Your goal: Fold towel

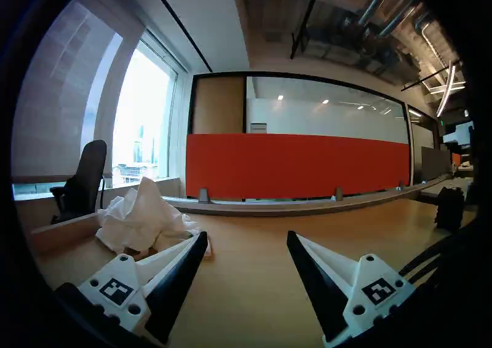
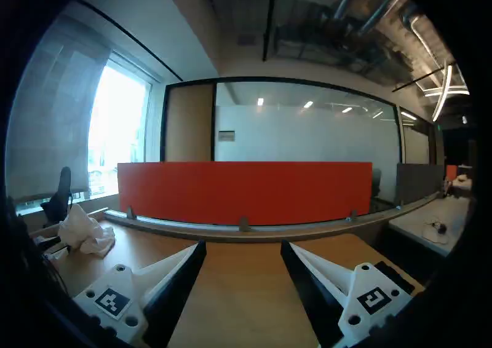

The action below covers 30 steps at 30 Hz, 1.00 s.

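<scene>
Left gripper [image 1: 246, 237]: jaws wide apart, nothing between them. The fingers [image 1: 344, 274] are white wedges with black inner faces. Right gripper [image 2: 242, 245]: equally wide, holding nothing. Both sit low over a smooth, light wooden table [image 1: 258, 286]. Towel [image 1: 141, 216]: white, soft, crumpled into a peaked heap on the table, just beside the left gripper's left fingertip. A flat red partition [image 1: 295, 166] stands along the table's far edge.
</scene>
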Each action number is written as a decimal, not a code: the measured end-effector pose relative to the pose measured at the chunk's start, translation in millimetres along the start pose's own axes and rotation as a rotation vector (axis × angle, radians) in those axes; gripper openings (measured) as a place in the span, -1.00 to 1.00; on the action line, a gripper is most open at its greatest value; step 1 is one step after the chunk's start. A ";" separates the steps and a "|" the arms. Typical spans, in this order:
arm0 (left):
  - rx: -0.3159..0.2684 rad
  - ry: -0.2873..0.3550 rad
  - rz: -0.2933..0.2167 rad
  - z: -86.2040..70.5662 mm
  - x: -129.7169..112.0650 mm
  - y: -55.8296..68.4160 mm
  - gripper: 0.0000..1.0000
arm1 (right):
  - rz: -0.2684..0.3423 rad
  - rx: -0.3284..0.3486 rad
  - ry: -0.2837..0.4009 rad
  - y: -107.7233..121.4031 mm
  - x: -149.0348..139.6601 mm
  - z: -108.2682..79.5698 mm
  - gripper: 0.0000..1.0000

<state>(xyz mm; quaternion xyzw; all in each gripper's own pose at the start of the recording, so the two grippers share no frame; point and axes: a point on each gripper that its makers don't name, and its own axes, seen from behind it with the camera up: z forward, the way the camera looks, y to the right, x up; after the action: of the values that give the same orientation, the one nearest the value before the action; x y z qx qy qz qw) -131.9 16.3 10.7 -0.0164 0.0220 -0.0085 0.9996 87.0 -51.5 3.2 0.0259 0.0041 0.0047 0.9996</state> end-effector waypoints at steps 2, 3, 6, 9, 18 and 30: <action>-0.001 -0.002 0.006 -0.4 -4.7 1.0 0.91 | 0.000 0.003 -0.001 0.7 -3.5 -0.8 0.87; -0.002 -0.003 0.010 -0.6 -6.9 1.5 0.91 | 0.000 0.005 -0.002 1.1 -5.1 -1.2 0.87; -0.001 -0.007 0.019 -1.2 -12.4 2.8 0.91 | -0.003 0.005 -0.009 3.7 -11.6 -2.6 0.87; 0.000 -0.013 0.021 -1.8 -17.1 3.2 0.91 | -0.005 0.002 -0.015 6.1 -14.2 -3.4 0.87; -0.002 -0.023 0.021 -1.8 -26.0 4.0 0.91 | -0.005 0.002 -0.015 9.3 -16.5 -6.7 0.87; 0.003 -0.030 0.020 2.7 -28.4 2.8 0.91 | -0.006 0.006 -0.009 8.2 -15.4 -6.3 0.87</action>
<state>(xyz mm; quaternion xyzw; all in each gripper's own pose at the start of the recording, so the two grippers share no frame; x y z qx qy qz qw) -160.1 19.6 14.5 -0.0148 0.0071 0.0019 0.9999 71.5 -43.2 -2.5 0.0290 -0.0003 0.0017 0.9996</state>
